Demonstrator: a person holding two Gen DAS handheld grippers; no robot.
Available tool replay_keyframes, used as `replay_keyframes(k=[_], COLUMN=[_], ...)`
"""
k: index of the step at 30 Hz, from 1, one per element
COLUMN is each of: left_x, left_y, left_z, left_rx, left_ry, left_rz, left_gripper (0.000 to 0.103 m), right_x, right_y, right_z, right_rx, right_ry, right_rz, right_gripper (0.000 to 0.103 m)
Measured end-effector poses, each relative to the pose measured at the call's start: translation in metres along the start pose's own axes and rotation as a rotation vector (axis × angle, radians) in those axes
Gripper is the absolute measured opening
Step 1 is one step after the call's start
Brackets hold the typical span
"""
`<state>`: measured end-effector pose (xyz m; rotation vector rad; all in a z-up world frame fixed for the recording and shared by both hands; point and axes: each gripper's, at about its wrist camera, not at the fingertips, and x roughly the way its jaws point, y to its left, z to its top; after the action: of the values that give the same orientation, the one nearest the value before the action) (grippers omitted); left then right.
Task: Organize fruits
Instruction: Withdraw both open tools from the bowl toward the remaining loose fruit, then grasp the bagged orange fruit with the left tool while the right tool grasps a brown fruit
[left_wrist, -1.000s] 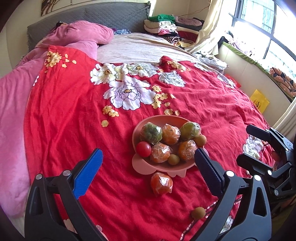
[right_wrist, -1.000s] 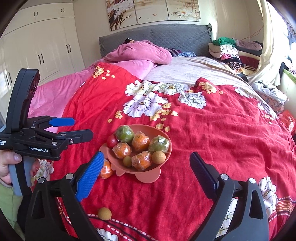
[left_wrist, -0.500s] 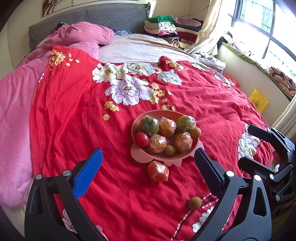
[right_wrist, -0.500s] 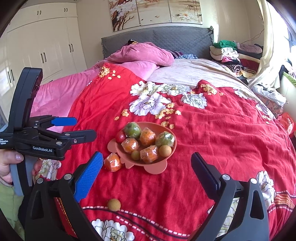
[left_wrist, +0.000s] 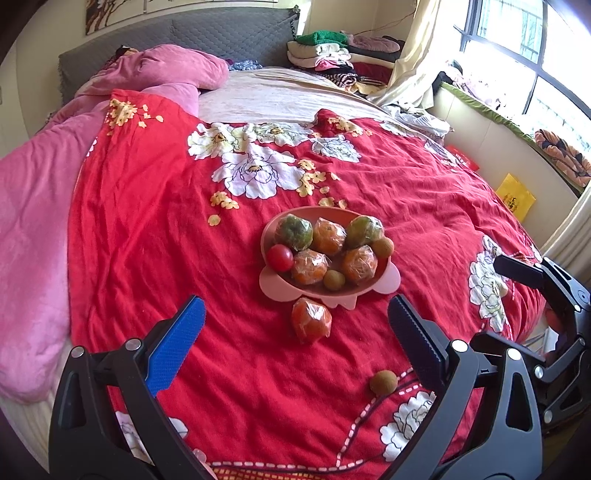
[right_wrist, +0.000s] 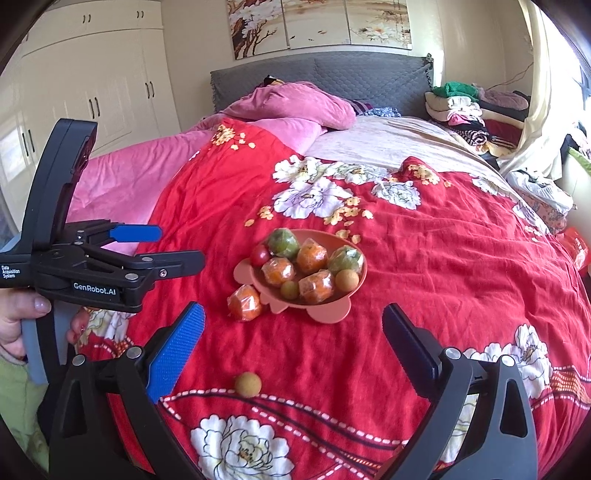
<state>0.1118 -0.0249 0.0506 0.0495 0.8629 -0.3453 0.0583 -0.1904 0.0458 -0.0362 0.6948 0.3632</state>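
Note:
A pink bowl (left_wrist: 384, 284) (right_wrist: 328, 312) sits on the red flowered bedspread, holding several wrapped oranges, green fruits, a red tomato (left_wrist: 279, 257) and small brown fruits. One wrapped orange (left_wrist: 311, 320) (right_wrist: 245, 302) lies on the spread just in front of the bowl. A small brown round fruit (left_wrist: 383, 382) (right_wrist: 248, 384) lies nearer to me. My left gripper (left_wrist: 295, 317) (right_wrist: 177, 247) is open and empty, short of the loose orange. My right gripper (right_wrist: 291, 332) (left_wrist: 517, 295) is open and empty too, hovering before the bowl.
The bed's near edge runs below both grippers. A pink quilt (left_wrist: 33, 206) covers the left side. Folded clothes (left_wrist: 325, 51) pile at the headboard's right. A window ledge (left_wrist: 517, 122) and a yellow bag (left_wrist: 515, 196) flank the right. A hand (right_wrist: 22, 314) holds the left gripper.
Both grippers have drawn back from the bowl, so the fruit looks smaller and farther away. Both stay open; the fruit has not moved.

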Motion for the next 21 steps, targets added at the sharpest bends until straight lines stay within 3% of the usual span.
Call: replay_keyframes(k=[21], left_x=[0.018], left_y=[0.001], left_z=[-0.033], left_rx=[0.003], left_ry=[0.071], left_rz=[-0.007], left_gripper=[0.093], right_x=[0.015], right_y=[0.021], right_z=[-0.035], right_rx=[-0.031], right_ry=[0.096], right_rz=[0.032], right_gripper=[0.097])
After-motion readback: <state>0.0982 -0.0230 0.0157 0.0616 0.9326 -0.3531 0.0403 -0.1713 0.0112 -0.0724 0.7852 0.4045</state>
